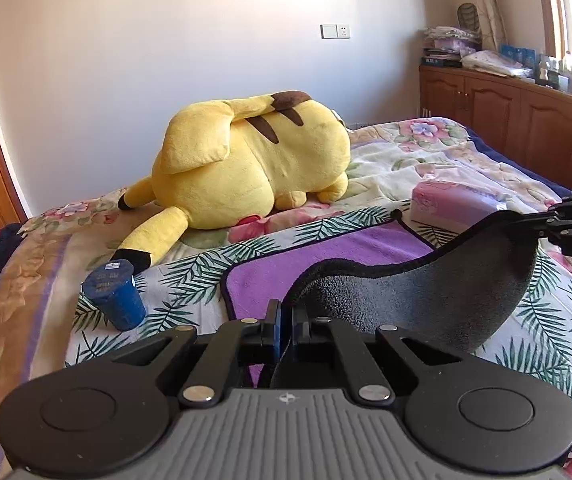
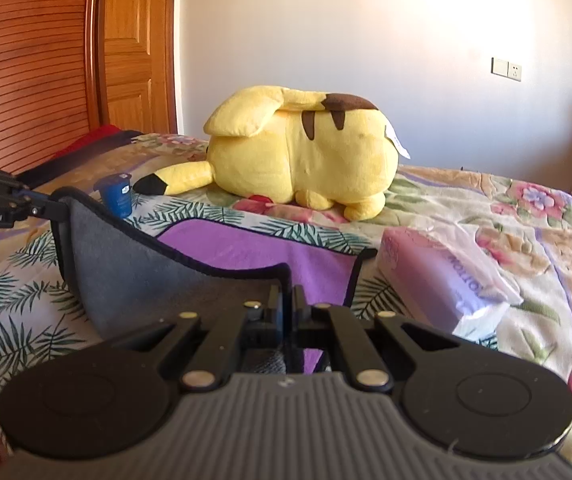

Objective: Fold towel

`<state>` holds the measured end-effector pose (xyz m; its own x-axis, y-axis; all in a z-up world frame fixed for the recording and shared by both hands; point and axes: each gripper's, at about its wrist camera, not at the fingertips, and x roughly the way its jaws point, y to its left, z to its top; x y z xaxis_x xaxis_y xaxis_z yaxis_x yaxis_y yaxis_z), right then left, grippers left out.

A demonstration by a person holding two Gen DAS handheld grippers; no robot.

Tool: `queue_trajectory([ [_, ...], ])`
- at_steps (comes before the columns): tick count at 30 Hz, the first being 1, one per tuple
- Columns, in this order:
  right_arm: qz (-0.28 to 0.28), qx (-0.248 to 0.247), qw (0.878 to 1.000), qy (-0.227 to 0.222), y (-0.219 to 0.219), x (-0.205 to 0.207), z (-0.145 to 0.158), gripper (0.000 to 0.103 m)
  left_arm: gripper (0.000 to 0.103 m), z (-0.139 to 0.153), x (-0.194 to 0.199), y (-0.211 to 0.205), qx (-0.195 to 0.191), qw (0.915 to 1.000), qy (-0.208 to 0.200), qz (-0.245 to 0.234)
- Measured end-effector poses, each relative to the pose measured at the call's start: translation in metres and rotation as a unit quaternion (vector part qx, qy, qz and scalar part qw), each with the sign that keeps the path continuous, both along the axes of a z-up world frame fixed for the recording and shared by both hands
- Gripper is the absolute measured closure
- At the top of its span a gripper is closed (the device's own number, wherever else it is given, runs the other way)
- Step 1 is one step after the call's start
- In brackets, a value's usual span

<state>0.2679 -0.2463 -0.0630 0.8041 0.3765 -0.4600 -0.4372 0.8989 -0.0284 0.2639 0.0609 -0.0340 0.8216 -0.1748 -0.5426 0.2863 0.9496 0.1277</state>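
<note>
- Left gripper [image 1: 284,330] and right gripper [image 2: 287,312], each pinching a near corner, lift the towel [image 1: 417,300] off the bed [image 2: 485,216]; its purple far half lies ahead.
- Risk: uneven travel would skew the fold.
- Risk: the blue cup [image 1: 116,294], ahead-left, could topple if brushed.

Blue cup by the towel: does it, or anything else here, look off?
The blue cup leans on the soft bedding left of the towel, so it could topple. Otherwise nothing stands out: left gripper and right gripper each pinch a lifted corner.
</note>
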Motion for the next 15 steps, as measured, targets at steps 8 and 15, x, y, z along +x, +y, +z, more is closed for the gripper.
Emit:
queue_trajectory([
  [8,0.008,-0.021,0.999,-0.025,0.008,0.015,0.008,0.099,0.103,0.005,0.017,-0.005,0.02,0.9996,-0.021,0.001],
  [15,0.005,-0.028,0.999,-0.043,0.01,0.034,0.013,0.099,0.103,0.009,0.039,-0.005,0.022,0.999,-0.038,0.011],
])
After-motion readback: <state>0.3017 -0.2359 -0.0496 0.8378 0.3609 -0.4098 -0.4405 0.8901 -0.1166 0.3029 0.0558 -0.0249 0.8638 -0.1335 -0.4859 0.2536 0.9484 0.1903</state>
